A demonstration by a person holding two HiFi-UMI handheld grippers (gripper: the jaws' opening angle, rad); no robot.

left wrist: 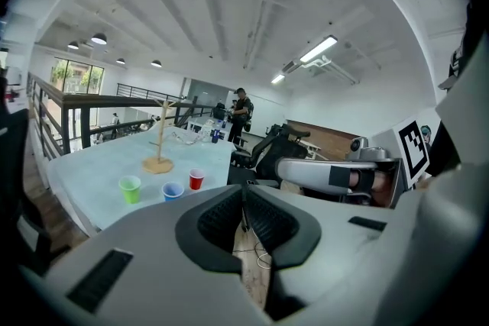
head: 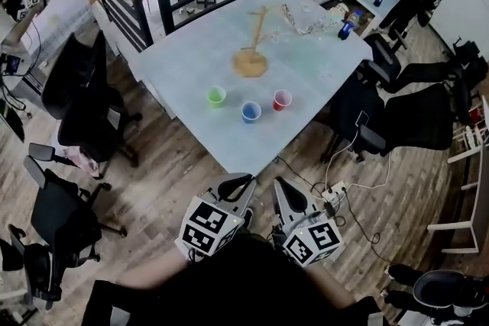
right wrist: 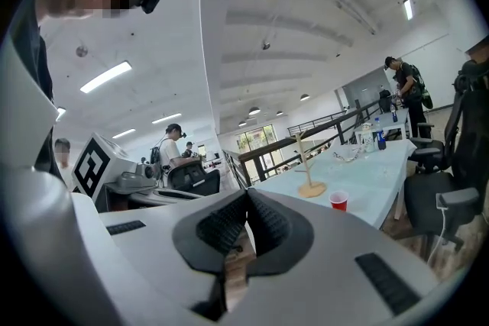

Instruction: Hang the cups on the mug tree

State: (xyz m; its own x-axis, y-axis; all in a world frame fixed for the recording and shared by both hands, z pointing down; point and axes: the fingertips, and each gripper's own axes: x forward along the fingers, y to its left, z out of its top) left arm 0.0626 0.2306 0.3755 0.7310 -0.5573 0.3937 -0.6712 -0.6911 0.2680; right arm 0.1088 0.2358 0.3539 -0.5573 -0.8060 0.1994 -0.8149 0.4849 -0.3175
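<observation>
Wooden mug tree (head: 251, 59): round base, thin trunk w/ pegs, upright on table (head: 191, 50). 3 cups upright, mouths up, in a curved row near tree's base on the near side: green cup (head: 216, 96) left, blue cup (head: 250, 112) mid & farthest from tree, red cup (head: 282, 99) right. All apart, none hung yet.

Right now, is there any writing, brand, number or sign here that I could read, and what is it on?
No words or numbers can be read anywhere.
Left gripper and right gripper: their cubes bear black-and-white square patterns, not letters.
Blue bottle: label too small to read.
Green cup, blue cup, red cup: no print visible.
</observation>
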